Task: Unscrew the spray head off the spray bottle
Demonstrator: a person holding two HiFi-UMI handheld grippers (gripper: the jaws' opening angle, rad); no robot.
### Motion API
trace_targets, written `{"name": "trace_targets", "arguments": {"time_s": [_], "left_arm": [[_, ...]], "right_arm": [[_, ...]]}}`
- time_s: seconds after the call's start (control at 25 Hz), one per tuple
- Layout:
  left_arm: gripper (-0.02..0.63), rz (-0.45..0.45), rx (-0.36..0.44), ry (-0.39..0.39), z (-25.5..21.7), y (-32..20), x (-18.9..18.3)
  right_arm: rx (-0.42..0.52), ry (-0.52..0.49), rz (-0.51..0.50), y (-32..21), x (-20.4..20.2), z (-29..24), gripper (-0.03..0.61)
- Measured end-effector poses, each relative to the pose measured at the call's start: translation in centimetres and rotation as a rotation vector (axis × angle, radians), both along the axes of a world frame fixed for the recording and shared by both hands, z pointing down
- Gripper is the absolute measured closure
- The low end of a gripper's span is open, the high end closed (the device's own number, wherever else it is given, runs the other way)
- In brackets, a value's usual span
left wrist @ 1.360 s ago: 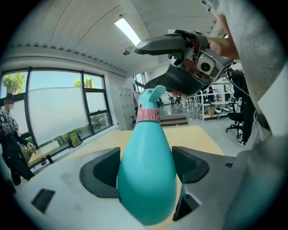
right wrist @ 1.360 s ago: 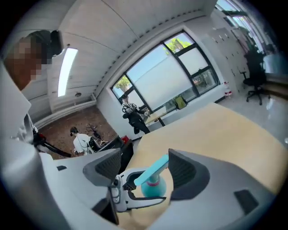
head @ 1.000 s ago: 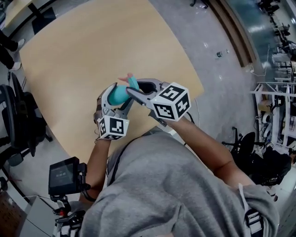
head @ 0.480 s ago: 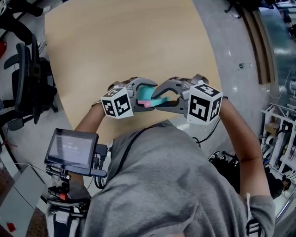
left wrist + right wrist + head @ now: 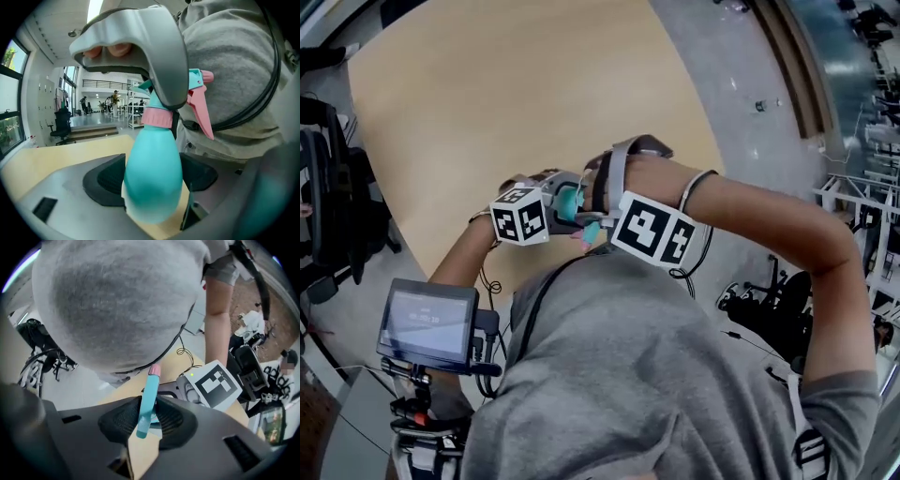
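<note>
A teal spray bottle [image 5: 152, 173] with a pink collar [image 5: 157, 117] is held up over the near edge of the table. My left gripper [image 5: 151, 180] is shut on its round body, one pad on each side. The teal spray head [image 5: 149, 397] with its pink nozzle [image 5: 154, 370] and pink trigger [image 5: 201, 110] sits pinched between the pads of my right gripper [image 5: 149, 417]. In the head view the bottle [image 5: 569, 201] shows between the left gripper [image 5: 551, 204] and the right gripper [image 5: 594, 217], close to the person's chest. The right forearm is turned over, elbow out.
The light wooden table [image 5: 534, 84] spreads out beyond the grippers. Black office chairs [image 5: 328, 216] stand at its left. A small screen on a mount [image 5: 427, 323] hangs at the person's left side. Grey floor and cluttered racks [image 5: 862, 206] lie to the right.
The right gripper has rolled over on the spray head, its marker cube swinging from the right to below the bottle. The left gripper still holds the body. The head view has shifted.
</note>
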State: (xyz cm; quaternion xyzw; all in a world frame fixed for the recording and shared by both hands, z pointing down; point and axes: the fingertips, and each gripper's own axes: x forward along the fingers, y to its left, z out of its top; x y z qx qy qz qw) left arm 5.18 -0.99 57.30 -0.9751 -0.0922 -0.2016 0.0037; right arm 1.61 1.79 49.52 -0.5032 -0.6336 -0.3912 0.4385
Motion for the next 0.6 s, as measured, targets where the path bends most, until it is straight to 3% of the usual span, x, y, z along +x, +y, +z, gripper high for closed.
{"name": "trace_targets", "arguments": {"time_s": [0.08, 0.16, 0.28, 0.32, 0.36, 0.4, 0.52, 0.6], "left_arm": [[0.258, -0.036, 0.008, -0.004, 0.7, -0.6, 0.1], [0.258, -0.098, 0.029, -0.018, 1.2, -1.5, 0.4], [0.258, -0.249, 0.036, -0.007, 1.0, -3.4, 0.6], [0.258, -0.306, 0.028, 0.006, 0.8, -4.1, 0.5], [0.258, -0.361, 0.020, 0.019, 0.7, -4.7, 0.3], [0.258, -0.415, 0.016, 0.029, 0.5, -5.3, 0.0], [0.258, -0.560, 0.026, 0.049, 0.1, -7.0, -0.9], [0.258, -0.643, 0.038, 0.070, -0.5, -8.0, -1.5]], "right_arm": [[0.042, -0.011, -0.040, -0.3, 0.4, 0.9, 0.480], [0.038, -0.026, 0.022, -0.9, 0.3, 1.3, 0.480], [-0.039, -0.066, 0.313, -3.1, -0.6, 1.0, 0.463], [-0.074, -0.086, 0.436, -4.2, -0.8, 0.8, 0.416], [-0.110, -0.105, 0.555, -5.5, -0.9, 0.6, 0.328], [-0.147, -0.116, 0.664, -6.6, -0.7, 0.4, 0.305], [-0.325, -0.105, 0.929, -8.8, 1.0, -0.6, 0.265], [-0.603, -0.092, 1.096, -8.6, 1.4, -2.5, 0.261]]}}
